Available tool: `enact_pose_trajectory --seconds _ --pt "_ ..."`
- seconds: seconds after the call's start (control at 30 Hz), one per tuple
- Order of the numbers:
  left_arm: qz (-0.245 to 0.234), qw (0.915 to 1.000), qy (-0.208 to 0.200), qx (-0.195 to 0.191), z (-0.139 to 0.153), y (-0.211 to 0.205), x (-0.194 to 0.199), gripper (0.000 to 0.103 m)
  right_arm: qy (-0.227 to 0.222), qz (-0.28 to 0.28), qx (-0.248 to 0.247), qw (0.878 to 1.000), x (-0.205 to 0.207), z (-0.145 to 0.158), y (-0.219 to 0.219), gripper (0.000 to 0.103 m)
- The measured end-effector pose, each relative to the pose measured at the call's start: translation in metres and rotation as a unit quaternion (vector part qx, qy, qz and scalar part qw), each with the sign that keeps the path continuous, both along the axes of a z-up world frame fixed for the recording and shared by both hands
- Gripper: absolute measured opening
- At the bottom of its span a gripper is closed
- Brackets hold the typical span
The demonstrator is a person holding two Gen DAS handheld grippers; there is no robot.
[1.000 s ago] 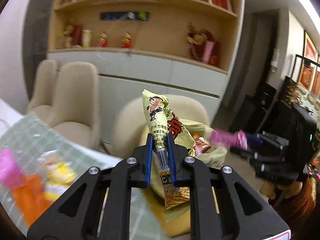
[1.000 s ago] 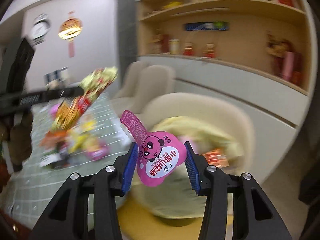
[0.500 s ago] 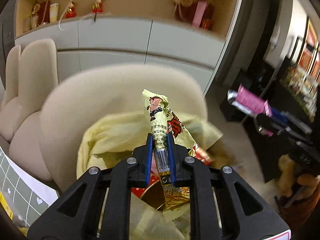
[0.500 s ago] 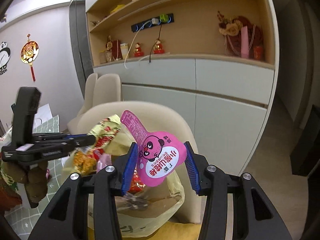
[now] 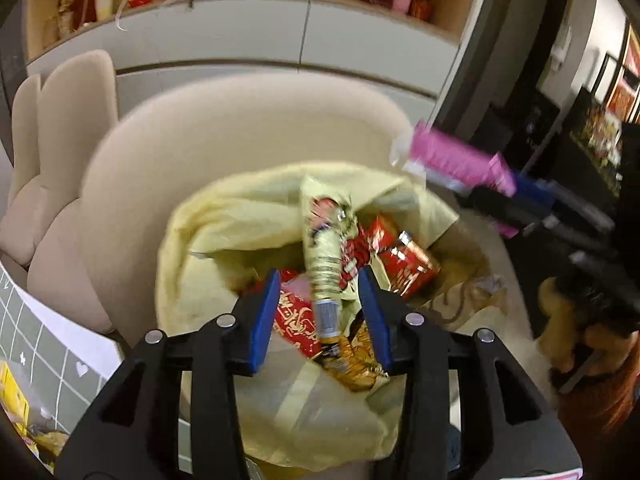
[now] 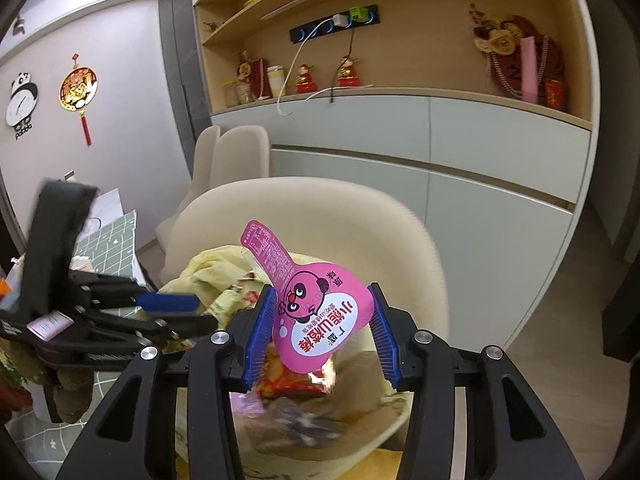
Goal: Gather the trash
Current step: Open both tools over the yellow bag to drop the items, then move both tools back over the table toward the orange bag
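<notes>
- cream round-back chair (image 6: 352, 216) dead centre, two more same colour chairs (image 6: 236, 156) behind it at approx 11 o'clock
- back wall = long grey-white cabinet (image 6: 460, 148) w/ flat doors, light wood shelving (image 6: 400, 52) above, runs 12 to 3 o'clock
- shelf has little red figurines (image 6: 306, 79), a pink box (image 6: 529, 69) at 2 o'clock, plus a power strip (image 6: 334, 28) w/ white cable hanging down
- lilac wall (image 6: 120, 80) at 10 o'clock: panda clock (image 6: 22, 104) & red-gold hanging charm (image 6: 78, 90)
- green grid tablecloth (image 6: 108, 244) at 9 o'clock
- floor (image 6: 560, 340) pale beige, 4 o'clock
- left cam: framed pics (image 5: 624, 76) on wall far right, approx 2 o'clock, blurry
</notes>
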State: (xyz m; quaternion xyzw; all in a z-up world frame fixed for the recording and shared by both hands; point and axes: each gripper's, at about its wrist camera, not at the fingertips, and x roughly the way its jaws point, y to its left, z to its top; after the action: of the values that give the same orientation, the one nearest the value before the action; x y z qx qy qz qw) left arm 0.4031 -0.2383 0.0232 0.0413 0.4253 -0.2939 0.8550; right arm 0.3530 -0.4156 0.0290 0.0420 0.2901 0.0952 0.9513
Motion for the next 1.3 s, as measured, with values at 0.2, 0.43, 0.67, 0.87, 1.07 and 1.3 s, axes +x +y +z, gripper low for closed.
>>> enact_pose_trajectory --seconds 0.2,0.43,0.67,0.87,1.07,1.3 --pt "0.039 0.9985 -0.024 -0.029 0.014 0.037 -0.016 0.045 0.034 0.035 -0.014 0.999 0.012 -0.017 0.038 0.044" --pt "0.069 0.9948 -0.038 -0.065 0.014 0.073 -0.027 0.05 0.08 0.041 -0.032 0.995 0.027 -0.036 0.059 0.044" --pt "0.09 0.9921 -0.036 -0.08 0.024 0.092 -0.026 0.051 0.1 0.03 -0.05 0.993 0.03 -0.045 0.063 0.044" --pt "0.092 0.9913 -0.051 -0.08 0.034 0.097 -0.031 0.055 0.077 0.012 -0.071 0.994 0.013 -0.034 0.066 0.057" --pt "0.093 0.9923 -0.062 -0.053 0.036 0.102 -0.049 0.055 0.054 -0.003 -0.081 0.995 -0.009 -0.017 0.066 0.057" --pt "0.12 0.9896 -0.08 -0.002 0.044 0.151 -0.081 0.055 0.021 0.002 -0.073 0.997 -0.04 0.008 0.088 0.057"
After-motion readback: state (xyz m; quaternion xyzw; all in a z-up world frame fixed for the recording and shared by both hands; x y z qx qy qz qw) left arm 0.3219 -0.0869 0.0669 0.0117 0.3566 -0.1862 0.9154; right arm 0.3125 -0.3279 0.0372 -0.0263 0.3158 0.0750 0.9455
